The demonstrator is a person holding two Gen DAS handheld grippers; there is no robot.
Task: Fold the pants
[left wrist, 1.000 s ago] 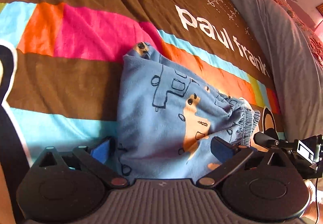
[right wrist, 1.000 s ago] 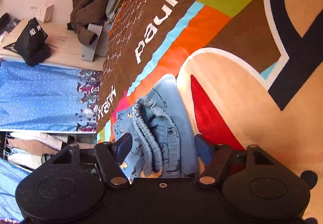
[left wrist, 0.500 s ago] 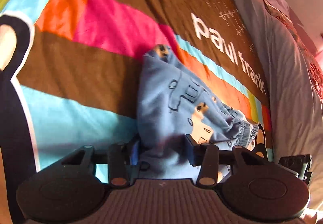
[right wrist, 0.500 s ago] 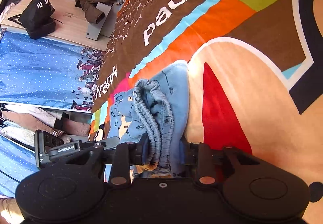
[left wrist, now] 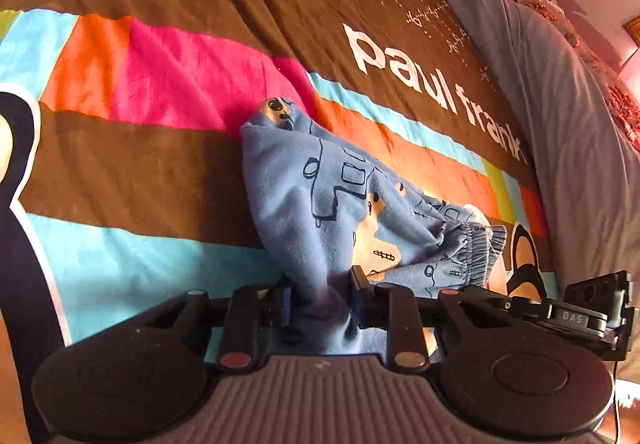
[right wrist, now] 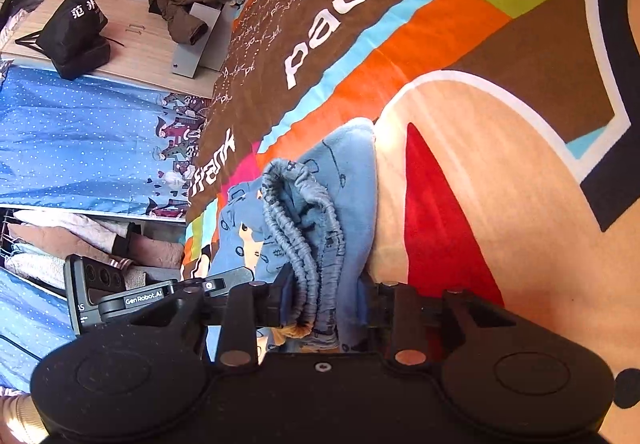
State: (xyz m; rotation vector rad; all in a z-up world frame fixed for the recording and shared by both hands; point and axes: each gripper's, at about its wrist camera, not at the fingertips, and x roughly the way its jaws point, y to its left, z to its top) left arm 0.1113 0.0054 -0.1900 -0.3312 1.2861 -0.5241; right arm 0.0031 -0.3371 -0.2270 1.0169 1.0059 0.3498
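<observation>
Pants [left wrist: 332,204] lie bunched on the bedspread [left wrist: 132,172], long axis running between the two grippers. Left gripper [left wrist: 320,296]: jaws closing, leg-end cloth pinched between them. Right gripper [right wrist: 324,300]: clamped on the waistband [right wrist: 304,228]. Each end sits directly at its jaws; both equally near.

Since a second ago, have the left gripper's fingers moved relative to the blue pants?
Yes. The left gripper was spread wide either side of the pants; its jaws are closing and now pinch a bunched fold that rises off the printed bedspread.

Pants [left wrist: 320,204] fabric vanishes behind left hand-held gripper [left wrist: 320,300].
</observation>
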